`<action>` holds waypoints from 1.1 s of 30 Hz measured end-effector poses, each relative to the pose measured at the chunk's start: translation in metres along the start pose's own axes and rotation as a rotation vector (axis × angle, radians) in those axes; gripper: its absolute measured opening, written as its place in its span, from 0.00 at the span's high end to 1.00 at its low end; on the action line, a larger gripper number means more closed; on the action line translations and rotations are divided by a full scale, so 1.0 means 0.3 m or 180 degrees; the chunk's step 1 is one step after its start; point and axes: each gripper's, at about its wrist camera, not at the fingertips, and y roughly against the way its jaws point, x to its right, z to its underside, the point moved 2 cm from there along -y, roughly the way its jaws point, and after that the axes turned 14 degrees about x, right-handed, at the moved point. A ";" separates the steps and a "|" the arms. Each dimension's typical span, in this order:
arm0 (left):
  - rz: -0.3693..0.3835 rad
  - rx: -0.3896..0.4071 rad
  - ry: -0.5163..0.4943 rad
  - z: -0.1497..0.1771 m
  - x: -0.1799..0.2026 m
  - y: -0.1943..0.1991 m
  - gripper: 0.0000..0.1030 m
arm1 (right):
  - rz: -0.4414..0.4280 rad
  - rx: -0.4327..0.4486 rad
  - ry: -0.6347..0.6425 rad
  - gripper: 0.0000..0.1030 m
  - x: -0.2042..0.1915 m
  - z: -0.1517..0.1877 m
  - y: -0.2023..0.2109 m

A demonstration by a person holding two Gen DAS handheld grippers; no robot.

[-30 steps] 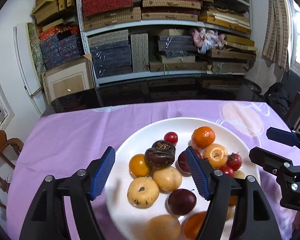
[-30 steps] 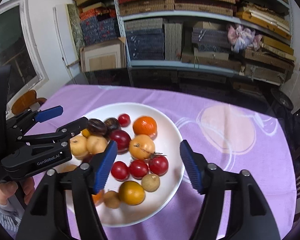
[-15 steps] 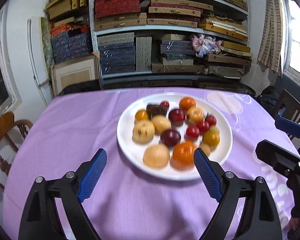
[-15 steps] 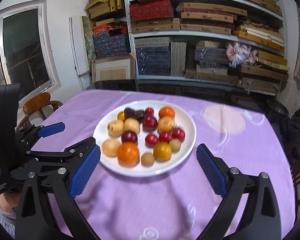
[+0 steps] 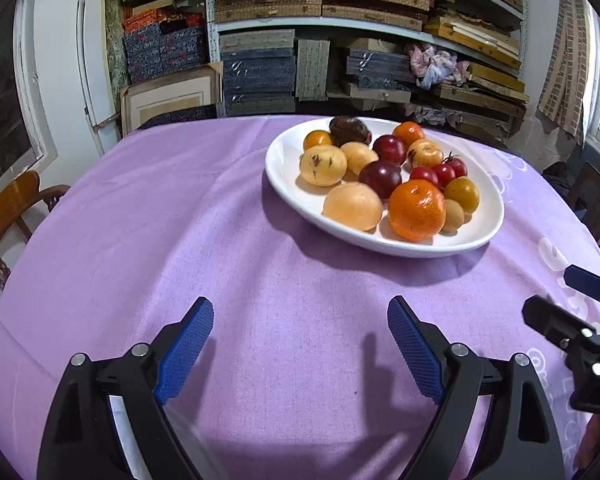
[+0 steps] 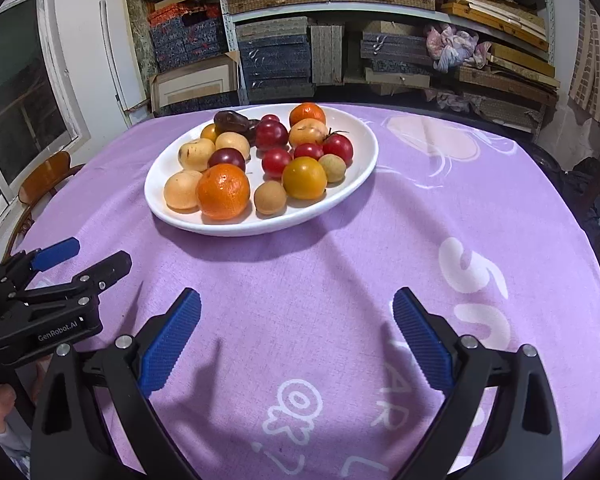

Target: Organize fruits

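Observation:
A white plate [image 5: 284,160] [image 6: 360,160] on the purple tablecloth holds several fruits: an orange [image 5: 416,209] [image 6: 223,191], pale yellow fruits [image 5: 353,206], dark plums [image 5: 380,174], red tomatoes [image 6: 276,161] and a yellow tomato [image 6: 304,178]. My left gripper [image 5: 300,344] is open and empty, low over the cloth, well short of the plate. My right gripper [image 6: 296,340] is open and empty too, near the table's front. Each gripper shows in the other's view: the right one [image 5: 576,308] at the right edge, the left one [image 6: 82,256] at the left edge.
The purple tablecloth [image 5: 180,220] [image 6: 440,220] covers a round table. Shelves [image 5: 340,24] stacked with boxes stand behind it. A wooden chair [image 5: 12,204] is at the left, a dark chair [image 5: 596,208] at the right.
Both grippers have pulled back from above the plate and dropped low near the table's front. The plate now lies farther ahead. Both stay open and empty.

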 end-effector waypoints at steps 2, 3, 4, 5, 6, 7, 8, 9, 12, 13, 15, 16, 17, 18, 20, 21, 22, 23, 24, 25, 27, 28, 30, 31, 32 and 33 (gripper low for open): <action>0.0059 0.0084 -0.0019 -0.015 0.008 0.013 0.05 | 0.0057 0.0052 0.0077 0.07 -0.011 -0.011 0.001; 0.0046 0.0139 -0.0043 -0.025 0.012 0.019 0.05 | 0.0080 0.0070 0.0107 0.04 -0.014 -0.019 0.001; 0.0023 0.0201 -0.0073 -0.035 0.016 0.028 0.05 | 0.0090 0.0084 0.0120 0.04 -0.017 -0.027 0.001; 0.0024 0.0233 -0.0084 -0.046 0.020 0.032 0.05 | 0.0106 0.0115 0.0116 0.04 -0.018 -0.034 0.004; 0.0035 0.0248 -0.0076 -0.056 0.022 0.035 0.04 | 0.0121 0.0157 0.0114 0.04 -0.018 -0.041 0.007; 0.0055 0.0267 -0.0053 -0.063 0.021 0.039 0.03 | 0.0126 0.0197 0.0119 0.04 -0.019 -0.047 0.011; 0.0084 0.0289 -0.0034 -0.071 0.021 0.041 0.03 | 0.0112 0.0215 0.0129 0.04 -0.020 -0.055 0.012; 0.0122 0.0310 -0.0026 -0.077 0.021 0.044 0.03 | 0.0099 0.0214 0.0140 0.04 -0.022 -0.057 0.010; 0.0146 0.0328 -0.0053 -0.086 0.028 0.046 0.03 | 0.0050 0.0163 0.0118 0.04 -0.023 -0.062 0.004; 0.0096 0.0315 -0.0061 -0.086 0.029 0.044 0.03 | 0.0049 0.0141 0.0091 0.04 -0.020 -0.059 -0.001; 0.0054 0.0263 -0.0092 -0.080 0.035 0.041 0.03 | 0.0049 0.0117 0.0054 0.04 -0.015 -0.058 -0.006; 0.0047 0.0243 -0.0113 -0.076 0.038 0.039 0.03 | 0.0051 0.0113 0.0040 0.04 -0.012 -0.057 -0.005; 0.0072 0.0240 -0.0120 -0.073 0.042 0.038 0.03 | 0.0045 0.0113 0.0028 0.04 -0.011 -0.055 -0.005; 0.0110 0.0251 -0.0123 -0.067 0.047 0.041 0.03 | 0.0041 0.0119 0.0023 0.04 -0.009 -0.054 -0.005; 0.0090 0.0311 -0.0140 -0.060 0.055 0.047 0.03 | 0.0050 0.0139 0.0024 0.04 -0.009 -0.055 -0.002; 0.0079 0.0335 -0.0136 -0.057 0.057 0.049 0.03 | 0.0051 0.0149 0.0022 0.04 -0.009 -0.055 0.000; 0.0078 0.0360 -0.0108 -0.055 0.056 0.052 0.03 | 0.0047 0.0153 0.0014 0.04 -0.008 -0.055 -0.001; 0.0066 0.0375 -0.0071 -0.054 0.051 0.055 0.03 | 0.0047 0.0151 0.0006 0.04 -0.008 -0.055 -0.001; 0.0055 0.0385 -0.0033 -0.053 0.044 0.055 0.03 | 0.0047 0.0147 0.0001 0.04 -0.007 -0.053 0.001; 0.0039 0.0386 -0.0016 -0.054 0.041 0.053 0.03 | 0.0044 0.0144 -0.0011 0.04 -0.006 -0.052 0.000; -0.0021 0.0396 -0.0048 -0.056 0.039 0.050 0.03 | 0.0044 0.0139 -0.0032 0.04 -0.001 -0.053 0.001; -0.0049 0.0397 -0.0069 -0.054 0.039 0.049 0.03 | 0.0040 0.0137 -0.0043 0.04 0.001 -0.053 0.000; -0.0027 0.0325 -0.0102 -0.051 0.043 0.038 0.03 | 0.0042 0.0142 -0.0052 0.04 0.004 -0.053 0.002; 0.0028 0.0258 -0.0107 -0.049 0.045 0.027 0.03 | 0.0050 0.0141 -0.0054 0.04 0.006 -0.053 0.001; 0.0067 0.0193 -0.0093 -0.045 0.045 0.019 0.03 | 0.0056 0.0141 -0.0057 0.04 0.008 -0.052 0.000; 0.0071 0.0160 -0.0079 -0.040 0.043 0.012 0.03 | 0.0064 0.0143 -0.0056 0.04 0.009 -0.052 -0.001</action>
